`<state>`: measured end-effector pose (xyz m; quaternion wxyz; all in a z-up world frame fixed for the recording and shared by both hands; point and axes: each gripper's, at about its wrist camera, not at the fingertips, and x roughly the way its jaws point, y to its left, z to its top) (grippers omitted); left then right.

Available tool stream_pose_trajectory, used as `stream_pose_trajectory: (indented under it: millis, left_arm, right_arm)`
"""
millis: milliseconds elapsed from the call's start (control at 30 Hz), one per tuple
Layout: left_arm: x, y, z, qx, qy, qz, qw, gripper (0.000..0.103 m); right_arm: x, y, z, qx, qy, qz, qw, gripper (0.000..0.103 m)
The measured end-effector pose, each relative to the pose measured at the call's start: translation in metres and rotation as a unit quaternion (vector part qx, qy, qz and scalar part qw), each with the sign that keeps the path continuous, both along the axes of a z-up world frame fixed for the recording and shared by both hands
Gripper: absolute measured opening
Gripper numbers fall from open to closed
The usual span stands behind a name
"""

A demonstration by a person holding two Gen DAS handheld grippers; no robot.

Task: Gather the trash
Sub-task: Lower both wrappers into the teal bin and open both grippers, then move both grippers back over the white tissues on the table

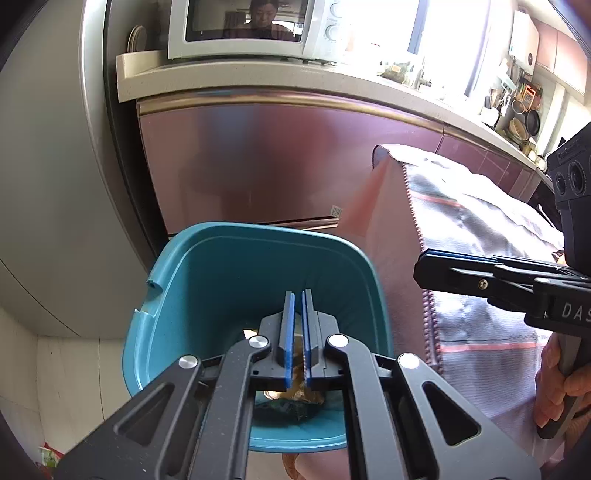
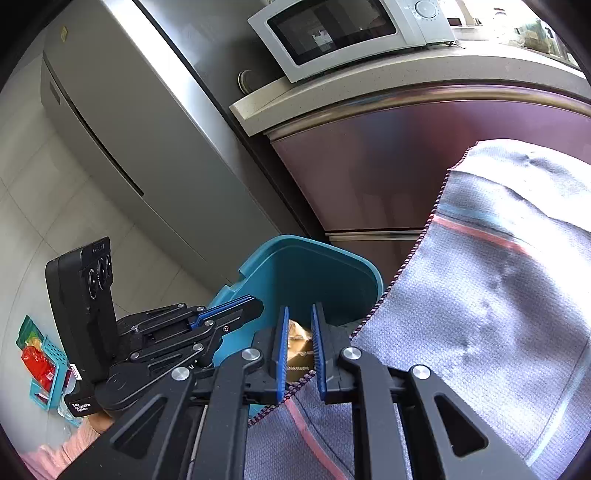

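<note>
Left claw poised over the open mouth of a teal bin, its blue pads nearly together and clenched on nothing visible; the narrow slit between them shows only the bin's interior. Brownish trash lies at the bottom of the bin, seen below the claw's linkage. Right claw beside the left one, at the bin's rim, its pads parted a little and released, with nothing pressed between them; tan trash inside the bin appears through the gap. A grey woven cloth with a pink stripe drapes just beside the bin, its braided edge crossing under the right claw. Behind stand a maroon cabinet, a counter bearing a microwave, and a grey refrigerator.
</note>
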<state>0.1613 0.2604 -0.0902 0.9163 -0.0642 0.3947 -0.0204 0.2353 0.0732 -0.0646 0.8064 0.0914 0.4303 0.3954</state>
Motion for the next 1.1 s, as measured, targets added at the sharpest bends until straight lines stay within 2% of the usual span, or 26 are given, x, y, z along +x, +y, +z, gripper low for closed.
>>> stream_pose_trajectory:
  millis: [167, 367, 500, 567, 733, 900, 1100]
  left_arm:
    - [-0.009, -0.007, 0.011, -0.008, -0.018, -0.010, 0.9998, 0.004]
    - [-0.024, -0.023, 0.030, -0.017, -0.049, -0.032, 0.9981, 0.014]
    - [-0.037, -0.044, 0.047, -0.017, -0.076, -0.065, 0.9948, 0.024]
    - [-0.043, -0.060, 0.055, -0.015, -0.090, -0.090, 0.9917, 0.026]
    - [-0.054, -0.104, 0.069, -0.023, -0.112, -0.149, 0.9822, 0.041]
    - [-0.059, -0.159, 0.071, -0.033, -0.109, -0.206, 0.9718, 0.044]
    - [-0.061, -0.232, 0.064, -0.037, -0.093, -0.278, 0.9553, 0.044]
  right_arm:
    - [-0.011, -0.014, 0.007, 0.005, -0.020, -0.001, 1.000, 0.017]
    - [-0.035, -0.044, 0.021, 0.015, -0.054, -0.010, 0.998, 0.027]
    - [-0.053, -0.074, 0.030, 0.023, -0.077, -0.023, 0.997, 0.028]
    - [-0.064, -0.090, 0.036, 0.019, -0.091, -0.034, 0.995, 0.028]
    - [-0.089, -0.137, 0.047, 0.015, -0.116, -0.079, 0.990, 0.034]
    - [-0.115, -0.195, 0.047, 0.002, -0.123, -0.140, 0.982, 0.039]
    - [-0.131, -0.263, 0.045, -0.008, -0.118, -0.218, 0.969, 0.040]
